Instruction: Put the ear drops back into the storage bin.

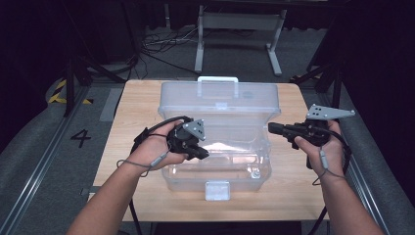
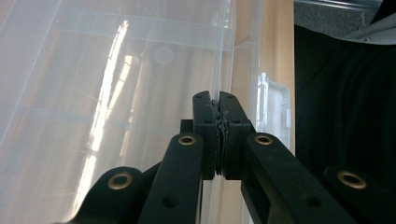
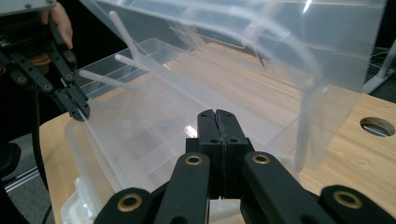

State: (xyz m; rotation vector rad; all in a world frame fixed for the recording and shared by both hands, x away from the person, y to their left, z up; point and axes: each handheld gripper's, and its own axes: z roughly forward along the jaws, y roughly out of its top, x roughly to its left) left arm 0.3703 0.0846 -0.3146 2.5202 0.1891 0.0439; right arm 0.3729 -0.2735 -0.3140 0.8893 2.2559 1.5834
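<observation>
A clear plastic storage box (image 1: 215, 161) sat in the middle of the wooden surface (image 1: 122, 161), its hinged lid (image 1: 220, 103) standing raised behind the tub, the white carry handle (image 1: 218, 81) at the top edge. A white latch (image 1: 217, 190) hung at the front wall of the tub, nearest the person.

The left gripper (image 1: 201, 152) was over the left rim of the tub, held in the person's left hand (image 1: 151, 149). In the left gripper view, its jaws were closed tight on the thin clear wall of the box (image 2: 224, 56), the edge of the plastic running up from between the pads. In the right gripper view, the same gripper (image 3: 79, 112) showed at the far left, pinching the tub's rim.

The right gripper (image 1: 272, 128) was level at the right side of the box, near the raised lid, in the right hand (image 1: 325, 147). Its jaws were pressed together with nothing between them, as the right gripper view showed, and they pointed across the open tub (image 3: 140, 135) under the tilted lid (image 3: 243, 32). Whether the tips touched the box could not be told.

A round hole (image 3: 377, 126) was cut in the surface to the right of the box.
</observation>
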